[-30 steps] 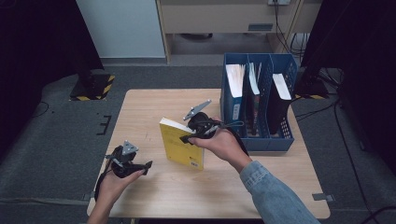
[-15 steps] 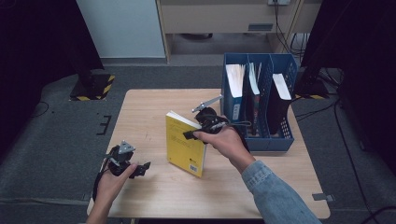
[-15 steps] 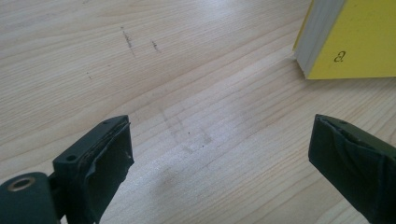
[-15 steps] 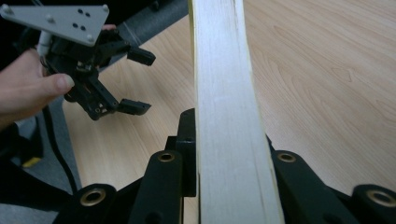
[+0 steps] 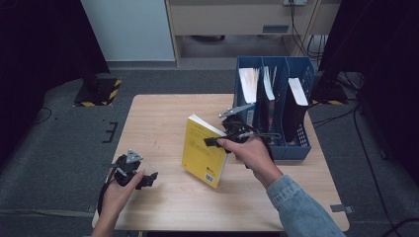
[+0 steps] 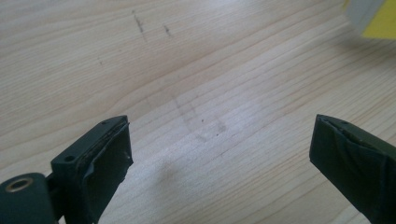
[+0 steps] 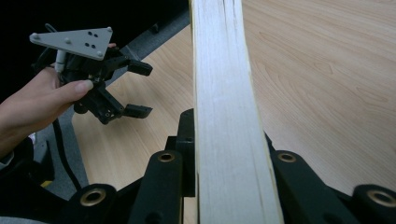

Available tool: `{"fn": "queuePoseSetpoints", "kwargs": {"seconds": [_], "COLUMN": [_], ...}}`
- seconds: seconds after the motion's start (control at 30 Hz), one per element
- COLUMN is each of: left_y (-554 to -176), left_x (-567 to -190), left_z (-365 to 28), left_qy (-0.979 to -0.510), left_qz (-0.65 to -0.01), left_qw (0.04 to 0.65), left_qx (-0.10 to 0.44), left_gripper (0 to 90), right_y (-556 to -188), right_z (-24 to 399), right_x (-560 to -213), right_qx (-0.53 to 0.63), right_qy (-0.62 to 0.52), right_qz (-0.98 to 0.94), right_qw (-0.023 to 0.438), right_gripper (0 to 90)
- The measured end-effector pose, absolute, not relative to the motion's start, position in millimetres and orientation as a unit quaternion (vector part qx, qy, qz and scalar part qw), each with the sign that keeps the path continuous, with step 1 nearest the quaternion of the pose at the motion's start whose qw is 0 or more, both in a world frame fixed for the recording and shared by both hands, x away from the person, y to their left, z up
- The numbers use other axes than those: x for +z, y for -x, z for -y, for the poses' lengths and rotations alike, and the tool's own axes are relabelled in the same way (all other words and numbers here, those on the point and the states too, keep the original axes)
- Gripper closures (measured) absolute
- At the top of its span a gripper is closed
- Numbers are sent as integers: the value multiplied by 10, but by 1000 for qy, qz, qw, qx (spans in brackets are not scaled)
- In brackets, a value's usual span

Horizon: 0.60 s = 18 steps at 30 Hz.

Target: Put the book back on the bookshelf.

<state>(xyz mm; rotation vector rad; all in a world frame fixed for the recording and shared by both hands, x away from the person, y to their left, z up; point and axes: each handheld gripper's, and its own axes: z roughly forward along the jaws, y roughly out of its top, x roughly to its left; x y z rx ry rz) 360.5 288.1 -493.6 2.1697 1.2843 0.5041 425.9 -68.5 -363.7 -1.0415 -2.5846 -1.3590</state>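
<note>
Since a second ago, the yellow book (image 5: 203,153) has been lifted up off the table (image 5: 163,123) and carried a little to the right and farther away, toward the blue file box (image 5: 291,148). It was standing lower and nearer before. The left gripper (image 5: 148,178) has stayed near the left front corner, and its jaws have just been opening.

On the left, that left gripper sits in a hand just above the wood. Its two black jaws stand wide apart with nothing between them. The pads look soft and a bit wrinkled. It has one grey three-cornered plate on top.

In the middle is the one yellow book. It is flat and has a shiny cover and pale paper pages. It hangs tilted in the air above the middle of the table, with its far corner highest. The right gripper (image 5: 213,142) holds it, its jaws squeezed on the book's right edge. In the right gripper view, the page edges (image 7: 224,116) run straight up between the jaws.

On the right stands the one blue plastic file box, with holes in its sides. It has three slots. The left slot holds a thick bunch of white papers (image 5: 248,81). The middle slot holds a dark book with thin white pages. The right slot holds a black folder (image 5: 295,111) with a white top.

The table is light wood with fine lines.
</note>
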Motion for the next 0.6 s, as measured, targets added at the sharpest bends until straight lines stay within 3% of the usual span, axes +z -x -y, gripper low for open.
{"fn": "queuePoseSetpoints", "kwargs": {"seconds": [0.6], "left_y": [-3604], "left_x": [-4985], "left_z": [-2841], "left_qy": [-816], "left_qz": [-475], "left_qw": [272], "left_qx": [187], "left_gripper": [58], "right_y": [-4118], "right_z": [897], "right_x": [-3657], "right_qx": [-453], "right_qy": [339], "right_qz": [824], "right_qw": [26], "right_gripper": [741]}}
